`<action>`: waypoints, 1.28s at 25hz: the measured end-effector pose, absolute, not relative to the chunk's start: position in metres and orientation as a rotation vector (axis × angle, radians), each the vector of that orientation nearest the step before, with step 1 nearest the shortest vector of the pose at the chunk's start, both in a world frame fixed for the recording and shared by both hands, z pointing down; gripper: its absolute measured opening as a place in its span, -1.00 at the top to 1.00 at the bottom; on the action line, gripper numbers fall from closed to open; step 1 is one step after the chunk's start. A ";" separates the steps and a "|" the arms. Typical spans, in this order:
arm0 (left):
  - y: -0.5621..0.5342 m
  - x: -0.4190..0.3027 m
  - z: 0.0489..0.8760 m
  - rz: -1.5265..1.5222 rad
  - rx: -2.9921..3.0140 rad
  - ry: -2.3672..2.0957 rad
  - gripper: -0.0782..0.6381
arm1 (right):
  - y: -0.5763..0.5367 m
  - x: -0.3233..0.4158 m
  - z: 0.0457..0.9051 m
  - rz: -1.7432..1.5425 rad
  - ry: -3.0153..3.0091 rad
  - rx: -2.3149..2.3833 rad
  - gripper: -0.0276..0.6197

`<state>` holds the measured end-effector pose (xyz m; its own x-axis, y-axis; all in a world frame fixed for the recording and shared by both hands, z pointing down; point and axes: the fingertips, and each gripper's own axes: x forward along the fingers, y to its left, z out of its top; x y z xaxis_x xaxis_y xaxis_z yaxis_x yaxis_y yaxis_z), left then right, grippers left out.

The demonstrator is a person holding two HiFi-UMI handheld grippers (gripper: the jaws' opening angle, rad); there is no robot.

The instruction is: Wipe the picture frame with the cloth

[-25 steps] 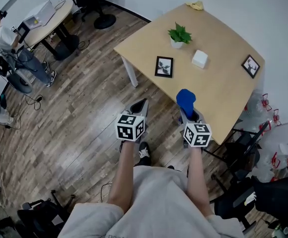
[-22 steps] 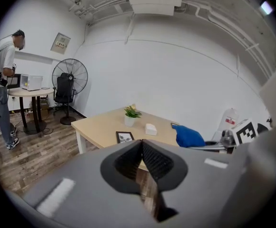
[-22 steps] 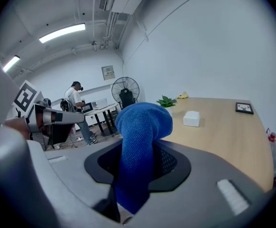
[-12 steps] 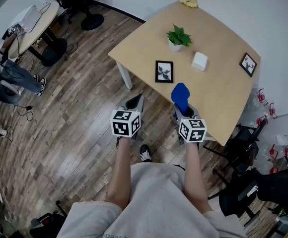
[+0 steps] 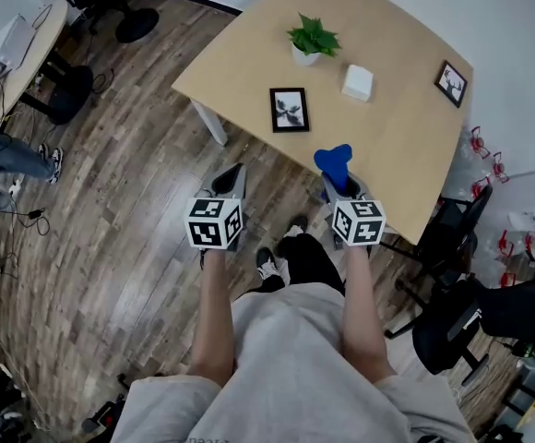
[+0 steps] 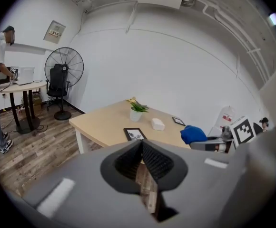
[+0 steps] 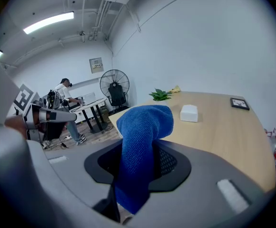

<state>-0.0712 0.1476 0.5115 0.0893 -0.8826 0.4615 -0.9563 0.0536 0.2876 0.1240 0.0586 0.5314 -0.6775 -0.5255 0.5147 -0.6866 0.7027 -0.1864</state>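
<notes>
On the table (image 5: 406,146), near its front edge: picture frame (image 5: 289,110) lying flat, long axis pointing toward the table's far side.
Blue cloth (image 5: 334,162) stands upright, pinched in the right gripper (image 5: 341,187) above the table's near edge. Left gripper (image 5: 232,175): jaws together, nothing between them, just off the table. A white pot (image 5: 304,55) mid-table holds a green plant. Frame's print too small to make out.
</notes>
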 end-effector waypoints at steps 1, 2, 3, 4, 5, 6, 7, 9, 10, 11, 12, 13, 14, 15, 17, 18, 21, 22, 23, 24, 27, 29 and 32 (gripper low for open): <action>0.145 -0.075 0.514 0.181 1.835 -1.804 0.64 | 0.054 0.123 0.534 0.517 -2.482 0.930 0.53; 0.142 -0.079 0.517 0.185 1.831 -1.804 0.64 | 0.048 0.122 0.537 0.518 -2.478 0.924 0.53; 0.139 -0.082 0.520 0.189 1.827 -1.802 0.64 | 0.042 0.121 0.540 0.518 -2.475 0.918 0.53; 0.135 -0.085 0.524 0.194 1.823 -1.800 0.64 | 0.035 0.119 0.542 0.515 -2.473 0.911 0.53; 0.130 -0.088 0.527 0.200 1.819 -1.799 0.64 | 0.028 0.115 0.545 0.511 -2.474 0.901 0.53; 0.124 -0.093 0.529 0.207 1.817 -1.796 0.64 | 0.020 0.110 0.546 0.505 -2.479 0.887 0.53; 0.117 -0.097 0.531 0.218 1.819 -1.792 0.64 | 0.013 0.103 0.547 0.500 -2.489 0.866 0.53; 0.100 -0.108 0.534 0.256 1.832 -1.778 0.64 | -0.001 0.087 0.550 0.499 -2.509 0.811 0.53; 0.091 -0.113 0.535 0.279 1.841 -1.770 0.64 | -0.007 0.079 0.552 0.503 -2.515 0.778 0.53; 0.083 -0.117 0.536 0.301 1.849 -1.762 0.64 | -0.013 0.071 0.554 0.506 -2.516 0.746 0.53; 0.074 -0.122 0.536 0.316 1.855 -1.753 0.64 | -0.019 0.064 0.556 0.507 -2.514 0.719 0.53; 0.065 -0.126 0.536 0.326 1.861 -1.741 0.64 | -0.026 0.057 0.558 0.509 -2.512 0.699 0.53; 0.056 -0.129 0.535 0.331 1.867 -1.727 0.64 | -0.033 0.050 0.559 0.514 -2.510 0.682 0.53; 0.048 -0.132 0.536 0.334 1.872 -1.711 0.64 | -0.040 0.044 0.560 0.525 -2.509 0.667 0.53; 0.030 -0.136 0.537 0.344 1.880 -1.681 0.64 | -0.054 0.035 0.562 0.548 -2.507 0.645 0.53; 0.021 -0.137 0.538 0.353 1.885 -1.667 0.64 | -0.061 0.032 0.562 0.553 -2.506 0.643 0.53; -0.004 -0.137 0.543 0.386 1.902 -1.617 0.64 | -0.083 0.026 0.565 0.546 -2.499 0.651 0.53; -0.012 -0.137 0.546 0.394 1.906 -1.595 0.64 | -0.090 0.024 0.567 0.544 -2.493 0.654 0.53; -0.020 -0.136 0.549 0.401 1.910 -1.571 0.64 | -0.097 0.022 0.570 0.545 -2.488 0.658 0.53; -0.027 -0.136 0.553 0.409 1.914 -1.549 0.64 | -0.103 0.021 0.573 0.550 -2.483 0.662 0.53; -0.044 -0.134 0.567 0.459 1.933 -1.487 0.64 | -0.121 0.018 0.581 0.575 -2.485 0.680 0.53; -0.054 -0.131 0.579 0.515 1.950 -1.435 0.64 | -0.132 0.015 0.582 0.584 -2.502 0.702 0.53; -0.066 -0.126 0.600 0.631 1.980 -1.349 0.64 | -0.144 0.008 0.588 0.600 -2.511 0.706 0.53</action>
<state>-0.1258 -0.0656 0.6001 0.3538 -0.6208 0.6996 -0.9349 -0.2572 0.2445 0.0078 -0.1437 0.5879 -0.7620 -0.3681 0.5328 -0.5693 0.7729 -0.2802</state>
